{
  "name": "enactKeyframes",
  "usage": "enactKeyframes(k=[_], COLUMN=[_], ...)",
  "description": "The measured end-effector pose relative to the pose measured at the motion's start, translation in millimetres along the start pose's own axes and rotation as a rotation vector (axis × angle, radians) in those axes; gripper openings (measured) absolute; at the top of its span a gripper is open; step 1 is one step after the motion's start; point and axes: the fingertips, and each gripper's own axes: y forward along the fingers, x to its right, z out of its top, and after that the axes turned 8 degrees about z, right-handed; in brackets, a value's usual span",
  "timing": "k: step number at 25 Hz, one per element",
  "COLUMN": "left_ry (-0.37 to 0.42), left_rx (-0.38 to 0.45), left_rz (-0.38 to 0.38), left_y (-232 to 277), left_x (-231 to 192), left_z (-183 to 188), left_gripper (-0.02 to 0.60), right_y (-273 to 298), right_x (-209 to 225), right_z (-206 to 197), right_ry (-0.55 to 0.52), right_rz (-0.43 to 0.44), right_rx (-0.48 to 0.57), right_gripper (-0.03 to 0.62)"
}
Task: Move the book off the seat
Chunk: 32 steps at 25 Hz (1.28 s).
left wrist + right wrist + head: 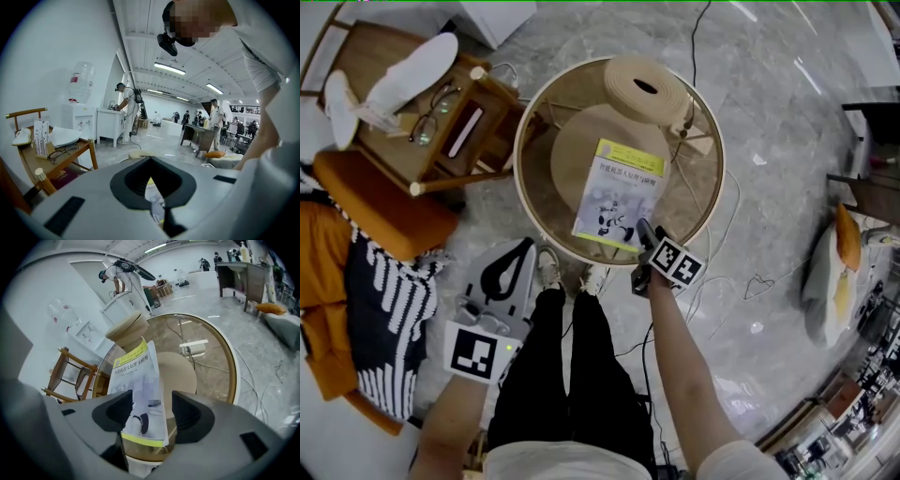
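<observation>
Round glass worktop (518, 155) with a wooden rim, seen from above; a beige disc (572, 150) shows through the glass, and whether this is the seat cannot be told. The book (619, 192) lies flat and face up on the glass, its yellow-banded short edge at the rim nearest the person, well clear of the beige roll (645, 89) at the far side. Right tongs (643, 234), pointing steeply down, stand wide open astride that near edge; in the right gripper view the book (136, 390) runs between the two pads of the right tongs (152, 406), and neither pad presses on it. Left tongs (528, 246), held low beside the person's leg, are closed tip to tip on nothing, as the left gripper view confirms (151, 161). Handling, as judged: a thin paperback, light, limp enough to sag if held by one corner, with a glossy cover likely to slide on glass. The best hold is probably the near edge at the rim, close to the spine, where the pages are stiffest.
</observation>
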Motion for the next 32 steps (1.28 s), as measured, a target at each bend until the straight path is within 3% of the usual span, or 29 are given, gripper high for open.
enactKeyframes(k=[9, 18, 25, 32], left_ry=[0.010, 0.030, 0.073, 0.101], left_rx=[0.013, 0.055, 0.122, 0.177], left_rz=[-0.018, -0.047, -0.040, -0.004], left_y=[-0.3, -10.2, -28.9, -60.0], left_x=[16.6, 44.0, 60.0, 69.1], left_z=[4.6, 30.4, 77.7, 125.1], left_gripper=[0.014, 0.014, 0.015, 0.014], right_y=[-18.7, -80.3, -121.4, -179.3], right_x=[6.7, 5.7, -17.0, -45.4], right_z=[-2.3, 19.5, 47.4, 92.5], right_ry=[0.069, 0.051, 0.126, 0.081], right_rz=[0.014, 0.022, 0.111, 0.157], right_rx=[0.035, 0.108, 0.175, 0.269], right_gripper=[0.261, 0.043, 0.023, 0.021])
